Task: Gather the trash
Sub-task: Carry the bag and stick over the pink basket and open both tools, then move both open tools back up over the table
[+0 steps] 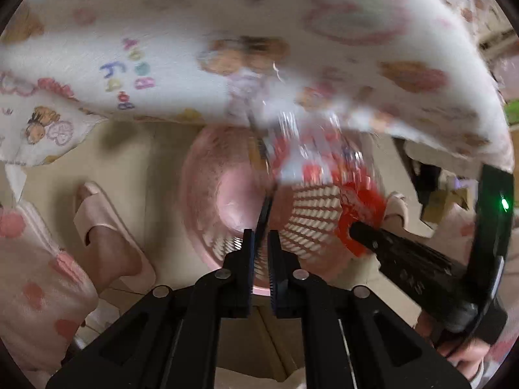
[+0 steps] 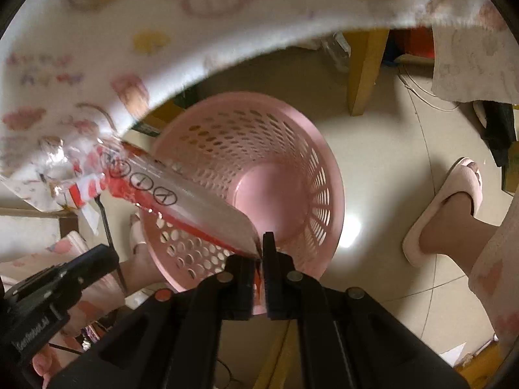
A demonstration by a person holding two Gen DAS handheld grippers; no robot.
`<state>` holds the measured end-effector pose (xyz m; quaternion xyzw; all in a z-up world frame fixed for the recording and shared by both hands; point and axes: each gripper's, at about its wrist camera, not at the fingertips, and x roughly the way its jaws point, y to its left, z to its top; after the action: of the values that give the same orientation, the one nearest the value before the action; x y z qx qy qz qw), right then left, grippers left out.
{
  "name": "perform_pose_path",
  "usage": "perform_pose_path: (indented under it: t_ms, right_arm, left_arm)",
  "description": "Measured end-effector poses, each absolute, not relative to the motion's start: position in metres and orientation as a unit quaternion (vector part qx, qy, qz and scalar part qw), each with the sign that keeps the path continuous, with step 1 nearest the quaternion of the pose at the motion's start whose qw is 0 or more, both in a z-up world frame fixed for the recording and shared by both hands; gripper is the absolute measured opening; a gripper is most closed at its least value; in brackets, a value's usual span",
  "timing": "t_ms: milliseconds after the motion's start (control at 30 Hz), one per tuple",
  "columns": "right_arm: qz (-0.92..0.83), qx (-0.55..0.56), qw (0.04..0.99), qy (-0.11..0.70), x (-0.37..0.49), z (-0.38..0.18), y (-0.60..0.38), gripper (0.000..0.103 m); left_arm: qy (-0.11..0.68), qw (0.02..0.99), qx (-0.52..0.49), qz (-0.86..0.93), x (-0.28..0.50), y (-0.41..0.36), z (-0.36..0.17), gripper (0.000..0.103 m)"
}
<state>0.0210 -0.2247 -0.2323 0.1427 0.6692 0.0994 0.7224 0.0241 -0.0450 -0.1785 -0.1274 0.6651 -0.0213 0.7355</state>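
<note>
1. Wrapper (image 2: 181, 191): clear plastic with red print and round icons, stretched over the bin mouth, crumpled at the far end by the tablecloth edge.
2. Right gripper (image 2: 259, 246): jaws nearly closed, pinching 1 corner of the wrapper just above the bin rim.
3. Left gripper (image 1: 259, 236): jaws close together with a thin dark strip between them, leading up to the blurred wrapper (image 1: 311, 162). Whether the pads actually bite it, I can't tell.
4. Bin (image 2: 292, 136): pink, perforated wall, upright on the floor directly under both grippers; no trash visible inside.
5. Tablecloth (image 2: 107, 32): white, cartoon print, hangs over the bin's far side.
6. Slippers: 1 foot each side of the bin (image 2: 454, 201), (image 1: 97, 214), on tile floor (image 2: 389, 149).
7. Wooden leg (image 2: 366, 64) beyond the bin.
</note>
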Motion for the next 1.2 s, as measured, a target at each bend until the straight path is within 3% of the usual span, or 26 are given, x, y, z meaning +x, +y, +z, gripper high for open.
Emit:
perform_pose_path:
  t_ms: [33,67,100,300,400,467,767,867,1033,1200]
  right_arm:
    - [0.096,0.136,0.725,0.669,0.02,-0.232,-0.224,0.032]
    - [0.094,0.131,0.729,0.666,0.02,-0.231,-0.222,0.041]
    - [0.092,0.123,0.734,0.662,0.02,-0.229,-0.221,0.041]
    - [0.09,0.111,0.751,0.645,0.021,-0.218,-0.221,0.055]
    - [0.072,0.088,0.768,0.63,0.019,-0.209,-0.222,0.071]
    - [0.064,0.084,0.778,0.62,0.019,-0.205,-0.222,0.091]
    - [0.053,0.019,0.84,0.539,0.012,-0.157,-0.21,0.093]
    - [0.064,0.0,0.861,0.504,0.008,-0.134,-0.204,0.096]
    - [0.082,0.017,0.881,0.465,0.0,-0.098,-0.208,0.096]
    - [0.097,0.021,0.906,0.411,-0.008,-0.058,-0.216,0.1]
  left_arm:
    - [0.664,0.735,-0.134,-0.018,0.025,-0.041,-0.179,0.025]
    - [0.662,0.736,-0.143,-0.015,0.025,-0.038,-0.178,0.042]
    - [0.66,0.737,-0.146,-0.011,0.025,-0.036,-0.177,0.05]
    - [0.65,0.747,-0.139,-0.013,0.021,-0.036,-0.166,0.057]
    - [0.635,0.765,-0.108,-0.007,0.018,-0.039,-0.156,0.07]
    - [0.614,0.784,-0.09,-0.001,0.016,-0.041,-0.142,0.073]
    - [0.464,0.885,-0.029,0.017,-0.008,-0.038,-0.063,0.091]
    - [0.422,0.906,-0.014,0.03,-0.016,-0.036,-0.043,0.093]
    - [0.381,0.924,-0.01,0.042,-0.035,-0.032,-0.013,0.093]
    - [0.361,0.932,-0.031,0.023,-0.031,-0.019,0.023,0.101]
